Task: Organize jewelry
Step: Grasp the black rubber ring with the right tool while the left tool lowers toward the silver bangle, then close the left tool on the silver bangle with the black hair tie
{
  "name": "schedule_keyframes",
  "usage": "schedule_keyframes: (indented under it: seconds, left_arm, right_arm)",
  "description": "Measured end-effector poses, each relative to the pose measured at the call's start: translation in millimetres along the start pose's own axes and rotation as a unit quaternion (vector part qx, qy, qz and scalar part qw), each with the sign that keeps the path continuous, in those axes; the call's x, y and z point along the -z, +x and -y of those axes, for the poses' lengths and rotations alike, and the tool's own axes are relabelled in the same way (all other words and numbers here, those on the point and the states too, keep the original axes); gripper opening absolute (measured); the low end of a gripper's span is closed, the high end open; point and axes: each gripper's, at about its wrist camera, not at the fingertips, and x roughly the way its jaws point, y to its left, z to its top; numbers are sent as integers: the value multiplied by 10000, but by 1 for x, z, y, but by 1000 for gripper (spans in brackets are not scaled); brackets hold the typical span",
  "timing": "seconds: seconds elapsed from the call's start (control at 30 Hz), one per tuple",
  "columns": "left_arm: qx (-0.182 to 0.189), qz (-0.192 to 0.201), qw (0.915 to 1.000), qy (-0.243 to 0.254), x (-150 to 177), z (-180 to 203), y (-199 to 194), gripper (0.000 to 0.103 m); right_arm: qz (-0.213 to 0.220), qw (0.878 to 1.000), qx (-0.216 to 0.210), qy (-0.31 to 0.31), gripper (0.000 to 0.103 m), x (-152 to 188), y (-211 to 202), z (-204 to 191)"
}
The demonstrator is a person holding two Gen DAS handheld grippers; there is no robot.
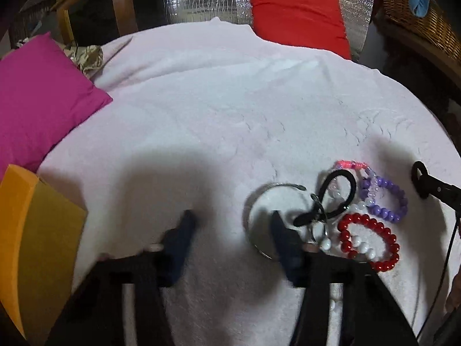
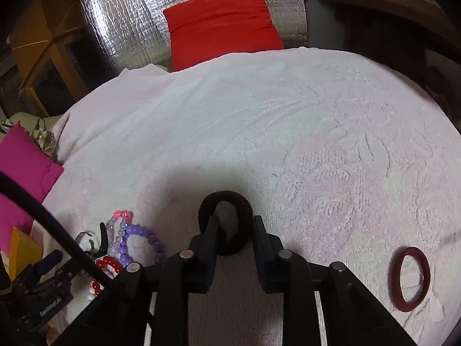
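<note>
So I'm working over a big pale pink towel (image 2: pixel 259 132) spread across the whole surface, with a magenta cushion (image 1: pixel 43 98) far left and an orange box (image 1: pixel 34 230) near left. The bracelet pile (image 1: pixel 363 210) sits just right of my left gripper (image 1: pixel 233 230), touching its right finger. That one's half open with only towel between the fingers, so it's holding nothing. The metal bangle (image 1: pixel 259 219) lies right at that right finger.

My right gripper (image 2: pixel 234 230) has the black hair tie (image 2: pixel 226 219) between its narrowed fingers, loop running near to far. I can't tell if the pads actually bite yet. A dark red ring (image 2: pixel 409 278) lies well off to its right, so the right hand's nearer for that one.
</note>
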Motion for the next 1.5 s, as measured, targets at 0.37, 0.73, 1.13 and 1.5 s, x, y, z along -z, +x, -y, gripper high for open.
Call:
schedule_keyframes:
  seconds: [0.37,0.73,1.13,1.5]
  left_arm:
    - [119,206,9997,85,0,-6,-8,2]
    - [202,641,9977,104,3,-17,-40,2]
    - [407,213,9983,348,14,-11,-23,79]
    - [567,-156,9973,445,18,5,-11,83]
  right_arm:
    - [131,9999,52,-26,18,3,-9,-6]
    - [259,9994,-234,14,8,-2,-24,-2]
    - [235,9991,-311,193,55,-4,-13,10]
    - [132,9998,115,2,22,-6,11,-4]
